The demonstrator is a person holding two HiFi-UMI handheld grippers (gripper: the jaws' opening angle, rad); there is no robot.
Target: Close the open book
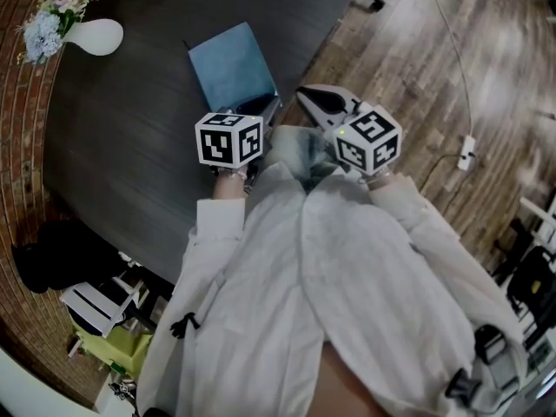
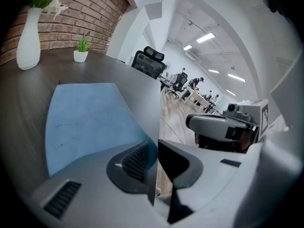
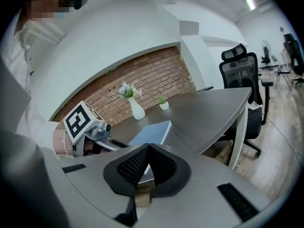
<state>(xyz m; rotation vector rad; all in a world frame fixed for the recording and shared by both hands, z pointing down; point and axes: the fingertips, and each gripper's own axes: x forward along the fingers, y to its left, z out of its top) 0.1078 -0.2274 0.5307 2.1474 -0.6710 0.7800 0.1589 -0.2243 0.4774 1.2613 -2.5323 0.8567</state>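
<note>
The dark round surface (image 1: 130,120) carries the blue book (image 1: 233,69), which lies closed and flat near the surface's near edge. The left claw (image 2: 156,148) sits at the book's near corner, its jaws slightly apart with nothing gripped. The right claw (image 3: 148,151) hangs beside the surface's edge, jaws together and empty. A white vase (image 1: 94,36) of flowers and a small potted plant (image 2: 81,51) stand well apart from the book.

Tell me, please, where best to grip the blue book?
Probably its near edge, coming level from the person's side: the book lies closed and flat on the table, so only thin edges offer purchase, and the left hand-held gripper sits there.
</note>
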